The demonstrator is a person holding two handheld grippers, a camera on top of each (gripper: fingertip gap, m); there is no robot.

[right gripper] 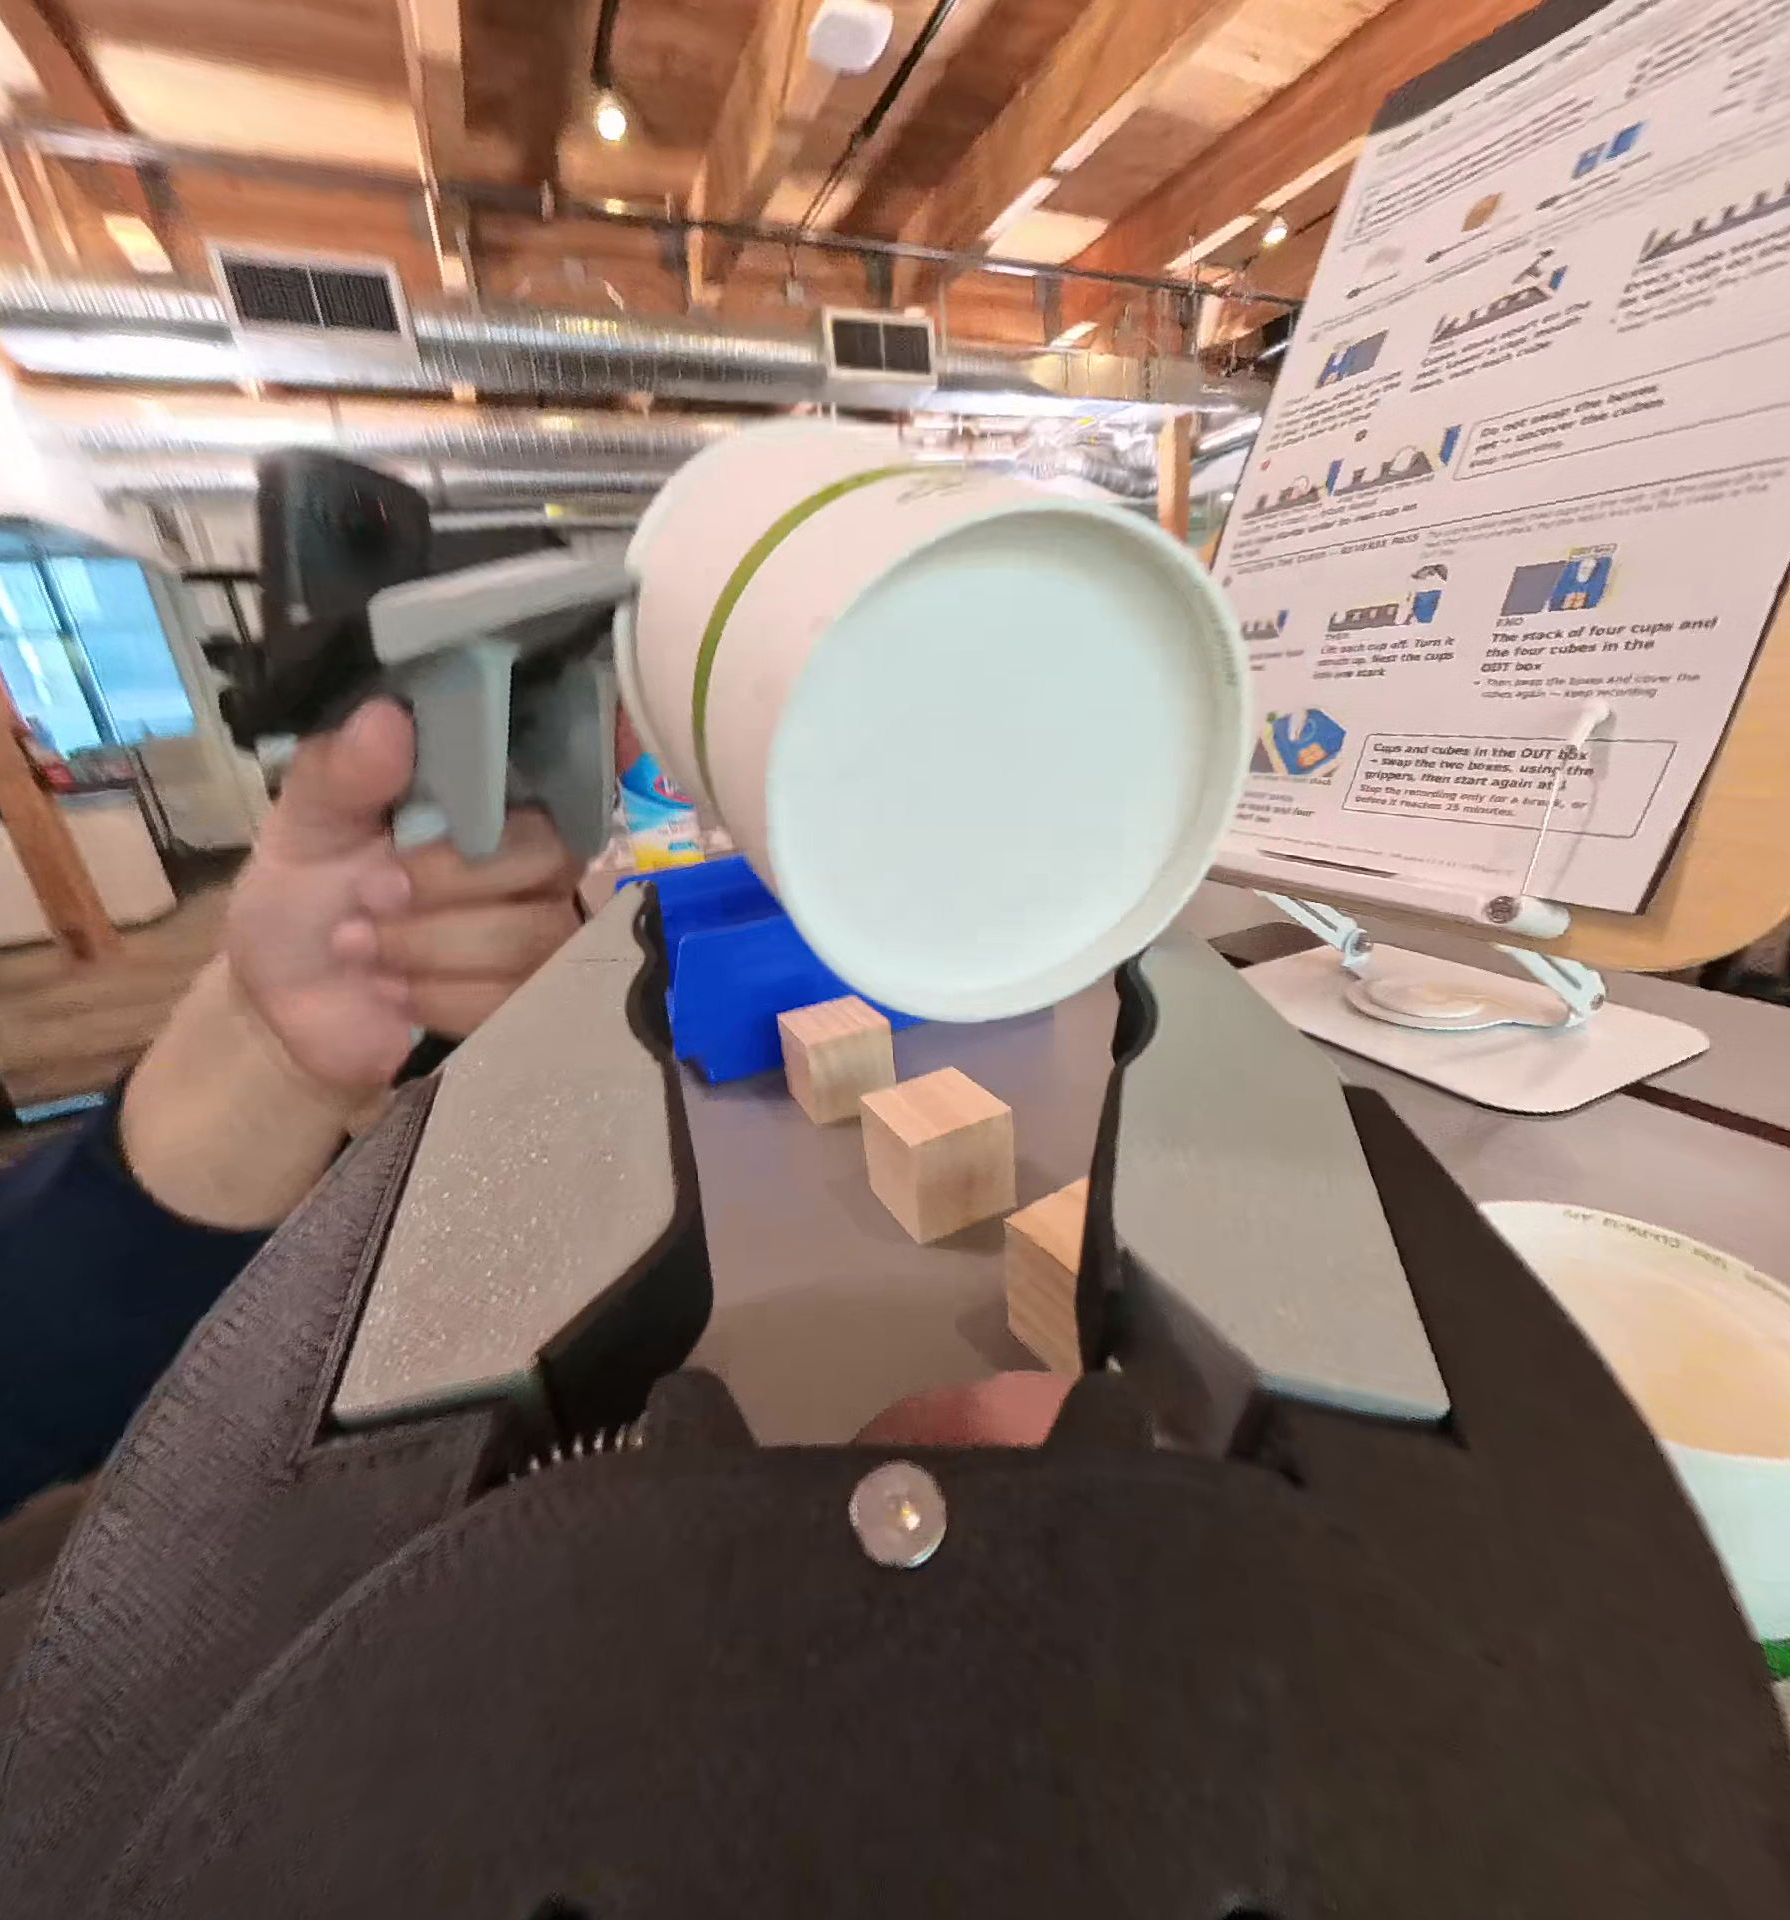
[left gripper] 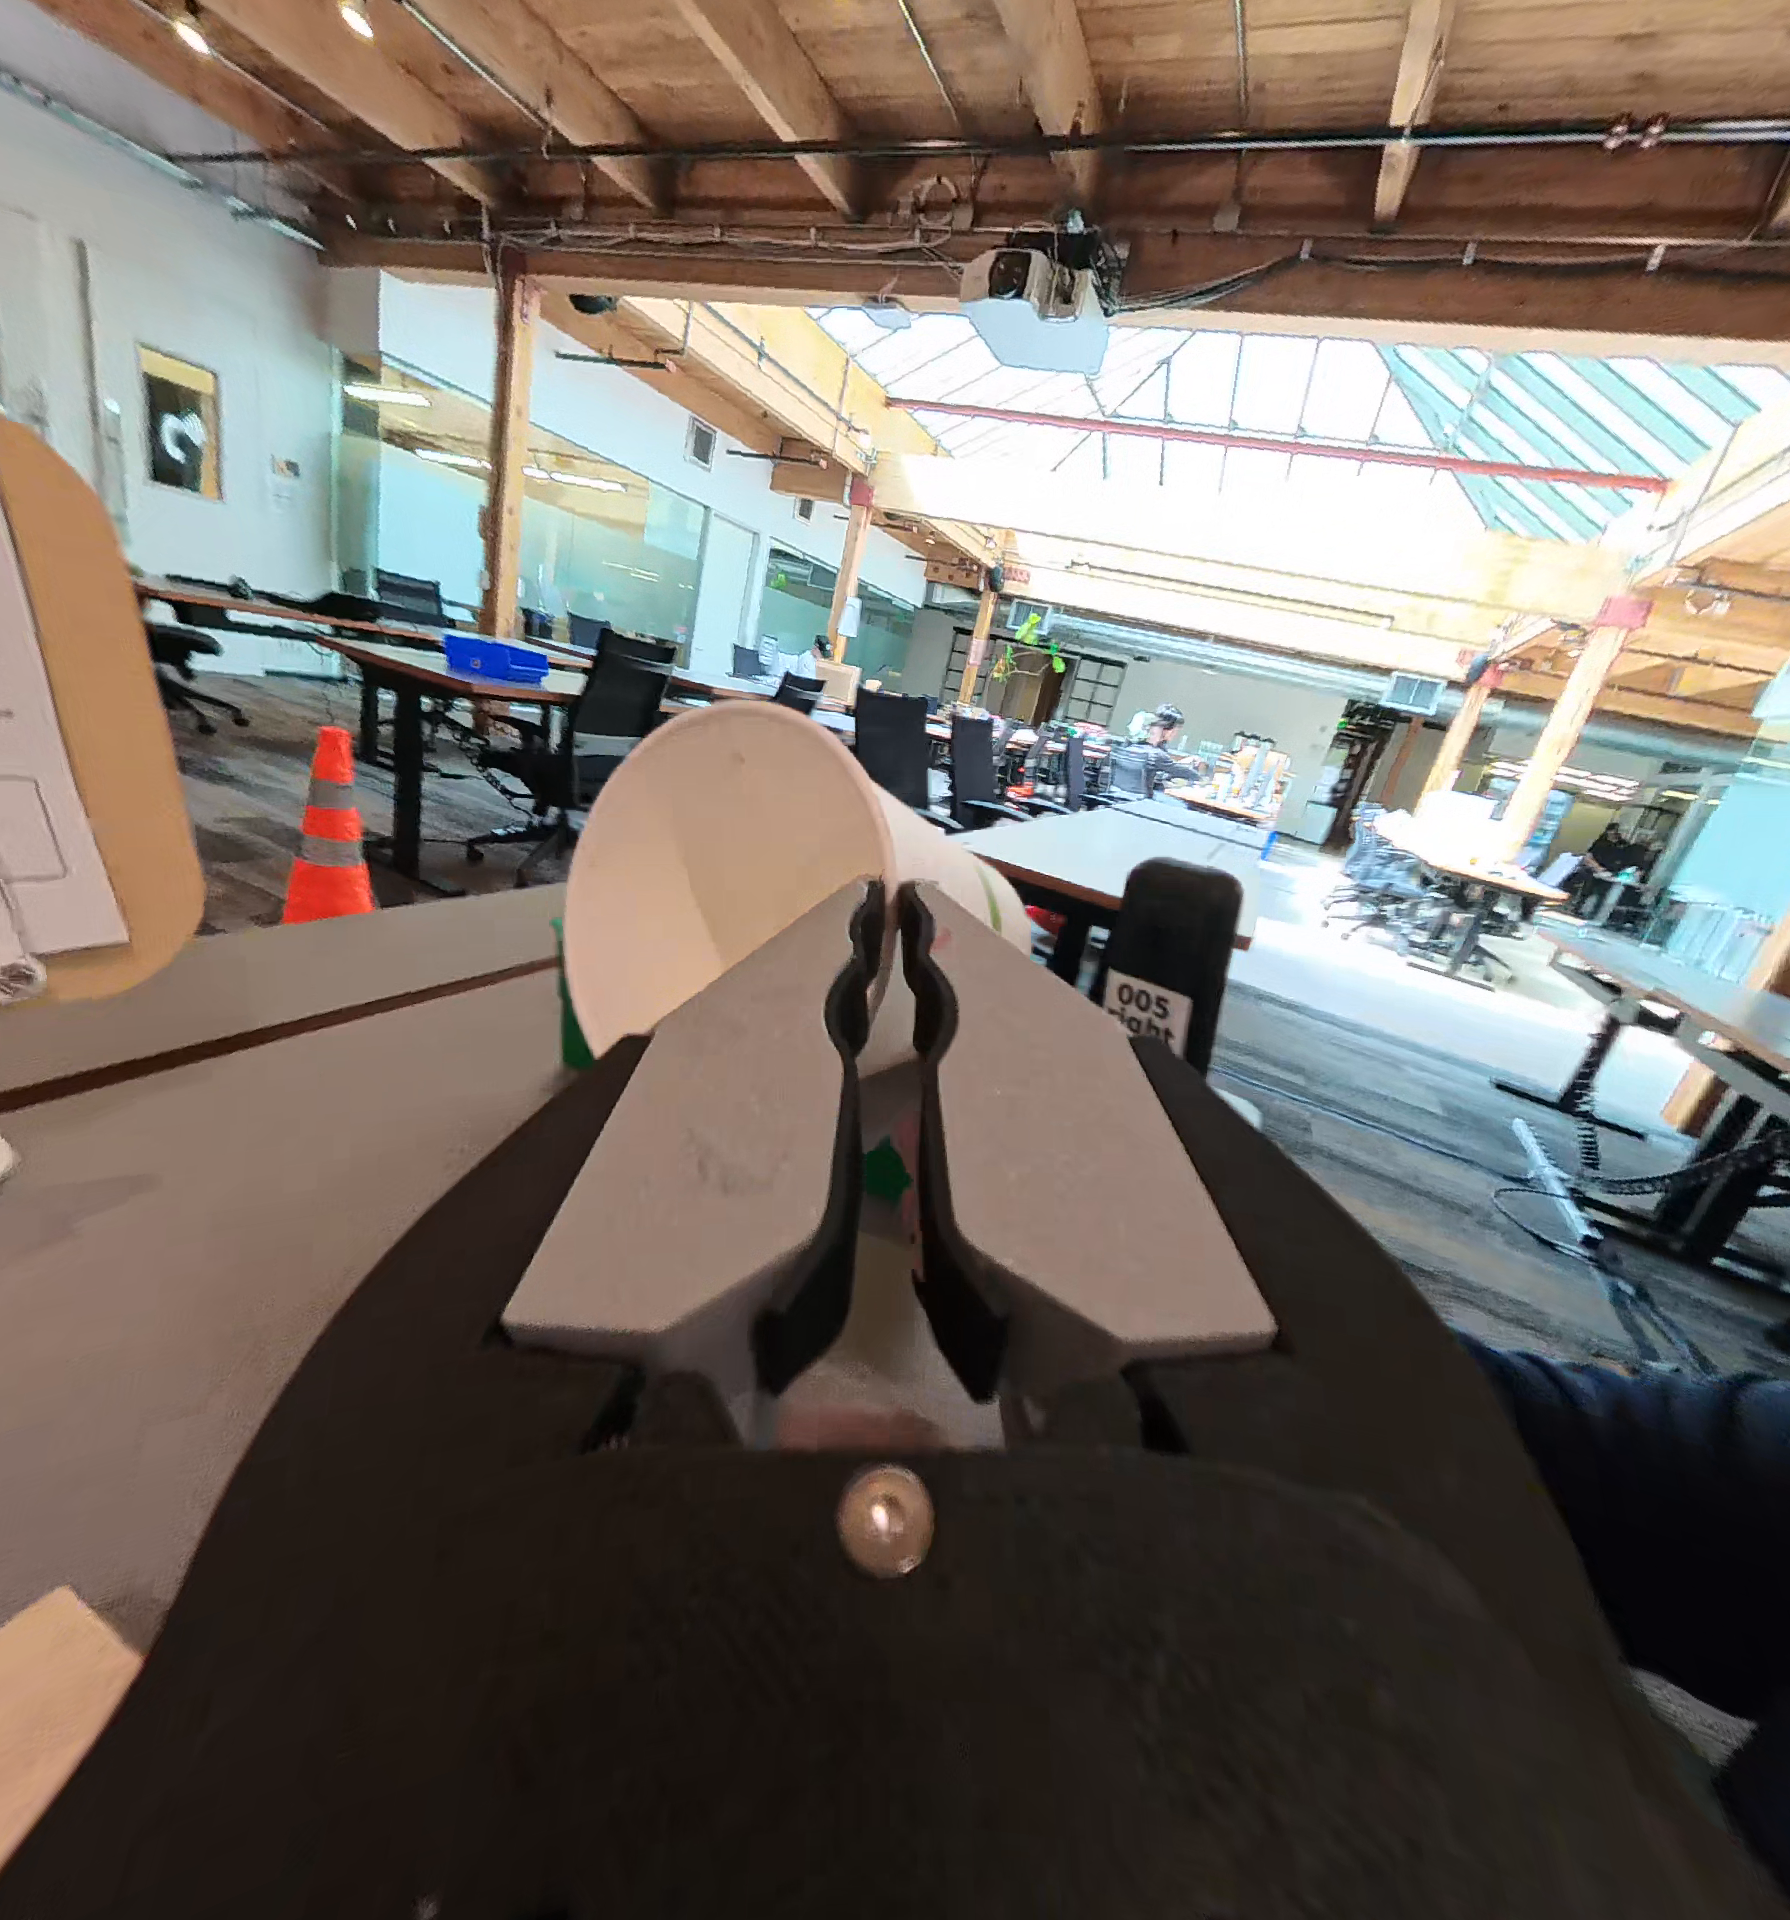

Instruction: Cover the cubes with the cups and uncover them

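My left gripper [left gripper: 891,904] is shut on the rim wall of a white paper cup [left gripper: 704,862] with a green band and holds it on its side in the air. In the right wrist view this cup [right gripper: 974,790] turns its bottom towards the camera, with the left gripper [right gripper: 621,592] pinching its rim. My right gripper [right gripper: 886,940] is open wide just below the cup and does not touch it. Three wooden cubes [right gripper: 834,1055], [right gripper: 938,1153], [right gripper: 1047,1268] stand in a row on the grey table [right gripper: 818,1278] between its fingers.
A blue bin [right gripper: 725,977] stands behind the cubes. An upside-down white cup [right gripper: 1691,1382] stands at the near right. An instruction board on a stand [right gripper: 1514,540] is at the right. An orange cone [left gripper: 328,831] stands on the floor beyond the table.
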